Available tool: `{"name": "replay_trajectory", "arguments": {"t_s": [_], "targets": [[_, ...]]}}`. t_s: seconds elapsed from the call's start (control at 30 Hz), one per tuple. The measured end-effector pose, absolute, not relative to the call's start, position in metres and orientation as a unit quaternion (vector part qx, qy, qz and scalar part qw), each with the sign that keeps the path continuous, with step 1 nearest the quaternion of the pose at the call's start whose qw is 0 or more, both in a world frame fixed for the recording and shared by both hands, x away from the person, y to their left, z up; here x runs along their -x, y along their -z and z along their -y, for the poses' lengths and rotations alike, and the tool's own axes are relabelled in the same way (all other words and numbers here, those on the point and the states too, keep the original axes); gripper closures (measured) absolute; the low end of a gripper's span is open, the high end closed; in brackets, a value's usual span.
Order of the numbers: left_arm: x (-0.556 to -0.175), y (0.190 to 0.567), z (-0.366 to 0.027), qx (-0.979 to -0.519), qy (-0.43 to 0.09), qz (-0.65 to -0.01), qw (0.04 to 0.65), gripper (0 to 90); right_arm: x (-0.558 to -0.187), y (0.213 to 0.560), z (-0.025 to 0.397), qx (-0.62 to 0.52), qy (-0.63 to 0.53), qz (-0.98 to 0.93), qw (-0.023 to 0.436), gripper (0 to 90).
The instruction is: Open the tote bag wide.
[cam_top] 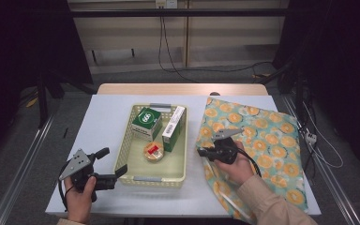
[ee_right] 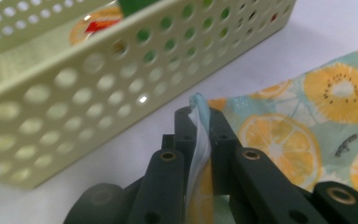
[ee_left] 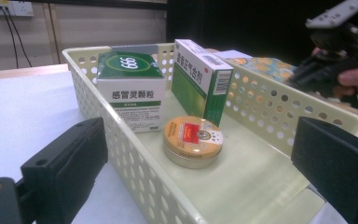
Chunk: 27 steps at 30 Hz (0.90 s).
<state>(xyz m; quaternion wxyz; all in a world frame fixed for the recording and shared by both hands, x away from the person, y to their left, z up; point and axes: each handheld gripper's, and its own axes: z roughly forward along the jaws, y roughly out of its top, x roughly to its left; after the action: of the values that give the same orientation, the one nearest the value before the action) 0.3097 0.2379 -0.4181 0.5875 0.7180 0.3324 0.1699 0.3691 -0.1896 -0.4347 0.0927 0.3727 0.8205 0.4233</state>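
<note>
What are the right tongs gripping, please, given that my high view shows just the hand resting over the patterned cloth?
Observer: The right tongs are shut on the edge of the teal cloth with the orange-slice print; a fold of it stands between the jaws.
Operator: Thank you. Are the left tongs closed too?
Observer: No, the left tongs are wide open, and the near end of the pale yellow perforated plastic basket shows between the jaws.
Operator: What does the green-topped box look like from the side?
Observer: The green-topped cardboard box has a white front with dark printed characters and a green stripe.
</note>
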Motion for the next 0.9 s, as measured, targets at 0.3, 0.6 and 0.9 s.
{"name": "replay_trajectory", "arguments": {"t_s": [0.3, 0.6, 0.9], "targets": [[-0.312, 0.42, -0.235, -0.724, -0.165, -0.33, 0.583, 3.6, -0.412, 0.423, 0.177, -0.382, -0.424, -0.813, 0.116, 86.2], [-0.311, 0.42, -0.236, -0.722, -0.164, -0.331, 0.585, 3.7, -0.417, 0.42, 0.177, -0.395, -0.434, -0.803, 0.1, 43.3], [-0.311, 0.42, -0.236, -0.722, -0.166, -0.333, 0.583, 3.7, -0.357, 0.384, 0.207, -0.333, -0.44, -0.828, 0.103, 28.4]]}}
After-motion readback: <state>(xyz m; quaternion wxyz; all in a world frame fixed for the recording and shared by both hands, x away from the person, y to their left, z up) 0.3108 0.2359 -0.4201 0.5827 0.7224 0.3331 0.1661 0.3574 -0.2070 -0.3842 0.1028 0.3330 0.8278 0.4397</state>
